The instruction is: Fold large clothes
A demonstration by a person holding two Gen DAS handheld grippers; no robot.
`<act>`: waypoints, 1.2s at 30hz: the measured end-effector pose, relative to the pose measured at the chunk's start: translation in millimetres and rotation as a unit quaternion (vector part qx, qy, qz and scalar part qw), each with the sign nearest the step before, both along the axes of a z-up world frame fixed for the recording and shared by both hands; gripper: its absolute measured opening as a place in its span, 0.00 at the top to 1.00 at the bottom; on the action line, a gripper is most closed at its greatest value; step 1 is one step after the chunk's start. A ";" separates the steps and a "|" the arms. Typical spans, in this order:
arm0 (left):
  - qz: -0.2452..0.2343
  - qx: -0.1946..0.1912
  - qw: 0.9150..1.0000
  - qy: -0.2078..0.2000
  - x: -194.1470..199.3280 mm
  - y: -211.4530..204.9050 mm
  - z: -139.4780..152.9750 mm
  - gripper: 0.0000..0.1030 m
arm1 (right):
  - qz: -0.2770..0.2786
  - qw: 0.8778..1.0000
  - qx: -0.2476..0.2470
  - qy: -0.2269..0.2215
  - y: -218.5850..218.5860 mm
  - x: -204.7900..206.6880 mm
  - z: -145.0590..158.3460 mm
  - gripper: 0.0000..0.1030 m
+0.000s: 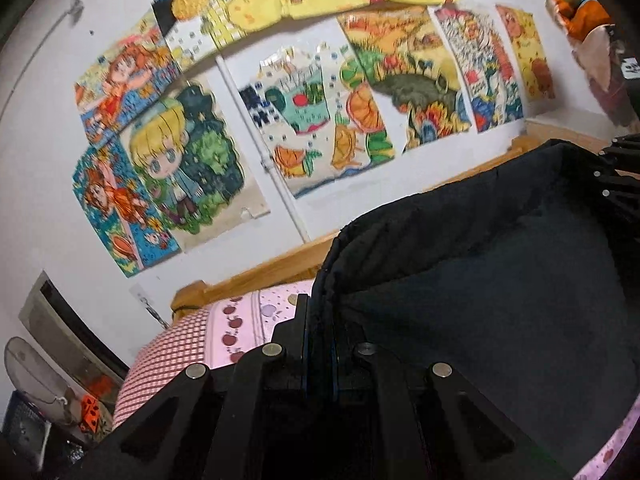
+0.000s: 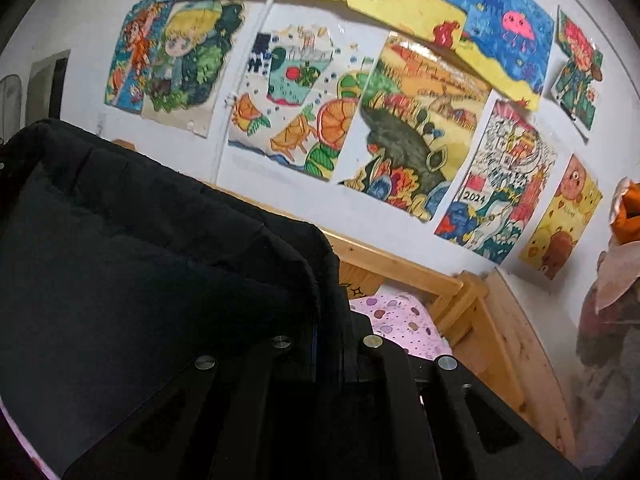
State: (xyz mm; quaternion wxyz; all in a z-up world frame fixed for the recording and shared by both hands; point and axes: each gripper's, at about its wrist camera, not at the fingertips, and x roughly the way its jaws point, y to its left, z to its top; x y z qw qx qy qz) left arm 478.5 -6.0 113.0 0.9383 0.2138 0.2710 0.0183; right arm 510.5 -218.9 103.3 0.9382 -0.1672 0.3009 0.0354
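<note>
A large dark navy garment (image 1: 480, 280) hangs lifted above the bed, stretched between my two grippers. My left gripper (image 1: 320, 320) is shut on its left corner, with the cloth spreading to the right. The right gripper shows at the far right of the left wrist view (image 1: 616, 168), at the garment's other corner. In the right wrist view my right gripper (image 2: 332, 332) is shut on the garment's (image 2: 140, 280) right corner, with the cloth spreading to the left. Both cameras point up at the wall.
A bed with a pink apple-print sheet (image 1: 248, 320) and a wooden frame (image 2: 460, 292) lies below. Several colourful drawings (image 1: 304, 120) cover the white wall behind. A fan and clutter (image 1: 36, 384) stand at the left. Orange and pink items (image 2: 624, 240) hang at the right.
</note>
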 end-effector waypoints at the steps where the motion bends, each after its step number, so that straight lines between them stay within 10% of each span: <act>1: 0.003 -0.002 1.000 0.010 8.5 0.1 -5.0 0.93 | 0.000 1.000 0.000 0.005 0.6 6.0 -5.9 0.95; 15: 0.033 -0.036 0.996 0.069 54.5 11.0 -53.3 0.92 | -0.001 0.997 0.045 0.065 2.3 47.7 -64.1 0.94; 22: 0.014 -0.147 0.983 0.108 56.2 38.1 -47.0 0.90 | -0.019 0.994 0.041 0.099 10.0 53.3 -73.8 0.91; 27: 0.017 -0.154 0.982 0.112 50.2 37.8 -45.4 0.88 | -0.009 0.994 0.071 0.085 5.2 46.7 -64.5 0.58; 30: 0.023 -0.132 0.986 0.103 45.0 30.5 -42.8 0.79 | 0.001 0.994 0.086 0.064 4.4 38.9 -53.5 0.40; 34: 0.029 -0.147 0.986 0.068 36.0 32.6 -27.3 0.18 | 0.005 0.996 0.083 0.044 5.0 33.2 -42.3 0.34; 36: 0.027 -0.154 0.987 0.038 28.9 34.2 -18.3 0.15 | -0.003 0.996 0.082 0.026 1.7 29.7 -36.7 0.29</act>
